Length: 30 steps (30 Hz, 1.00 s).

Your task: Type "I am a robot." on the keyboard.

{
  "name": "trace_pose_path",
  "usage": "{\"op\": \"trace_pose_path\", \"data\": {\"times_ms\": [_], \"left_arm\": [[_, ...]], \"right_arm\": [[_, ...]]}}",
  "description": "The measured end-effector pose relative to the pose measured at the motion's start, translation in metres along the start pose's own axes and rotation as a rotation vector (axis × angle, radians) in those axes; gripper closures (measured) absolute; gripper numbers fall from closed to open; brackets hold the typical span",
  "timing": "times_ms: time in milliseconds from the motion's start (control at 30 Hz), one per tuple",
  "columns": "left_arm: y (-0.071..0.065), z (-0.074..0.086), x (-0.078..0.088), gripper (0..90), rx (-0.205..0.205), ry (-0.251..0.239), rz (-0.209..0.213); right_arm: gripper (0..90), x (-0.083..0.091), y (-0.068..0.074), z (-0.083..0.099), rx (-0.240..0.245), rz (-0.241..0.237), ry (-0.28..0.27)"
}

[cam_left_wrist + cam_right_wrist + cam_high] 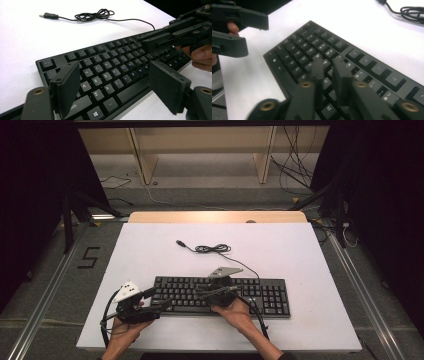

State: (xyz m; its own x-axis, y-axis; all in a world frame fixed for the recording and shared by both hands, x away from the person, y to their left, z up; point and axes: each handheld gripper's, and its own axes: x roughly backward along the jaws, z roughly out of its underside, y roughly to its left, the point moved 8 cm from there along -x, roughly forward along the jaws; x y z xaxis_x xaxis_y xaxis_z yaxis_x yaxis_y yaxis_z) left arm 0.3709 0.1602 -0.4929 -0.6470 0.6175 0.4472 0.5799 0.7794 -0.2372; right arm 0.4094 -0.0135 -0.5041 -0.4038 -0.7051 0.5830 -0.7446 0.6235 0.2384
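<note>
1. Overhead, the keyboard [220, 296] lies near the counter's [150, 250] front edge, its cable [212, 249] coiled toward the middle. The left gripper [159, 300] sits at the keyboard's left end; the right gripper [200, 292] hovers over the middle keys.
2. Left gripper view: the jaws stand wide, empty, over the keyboard's [107, 72] left keys.
3. Right gripper view: the jaws stand narrowly apart above the keys [312, 53], holding nothing.
</note>
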Motion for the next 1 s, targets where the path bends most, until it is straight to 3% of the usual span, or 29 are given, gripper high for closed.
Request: {"op": "trace_pose_path", "data": {"times_ms": [267,433,1000], "left_arm": [[0.000,0.000,0.000,25.3,-0.001,-0.002,0.002],[0.000,0.000,0.000,25.3,-0.002,-0.002,0.002],[-0.001,-0.001,0.000,25.3,-0.003,-0.007,0.006]], "right_arm": [[55.3,0.011,-0.006,-0.005,-0.019,-0.013,-0.037],[48.5,0.016,-0.011,-0.006,-0.032,-0.008,-0.047],[42.9,0.023,-0.025,-0.008,-0.051,0.027,-0.047]]}}
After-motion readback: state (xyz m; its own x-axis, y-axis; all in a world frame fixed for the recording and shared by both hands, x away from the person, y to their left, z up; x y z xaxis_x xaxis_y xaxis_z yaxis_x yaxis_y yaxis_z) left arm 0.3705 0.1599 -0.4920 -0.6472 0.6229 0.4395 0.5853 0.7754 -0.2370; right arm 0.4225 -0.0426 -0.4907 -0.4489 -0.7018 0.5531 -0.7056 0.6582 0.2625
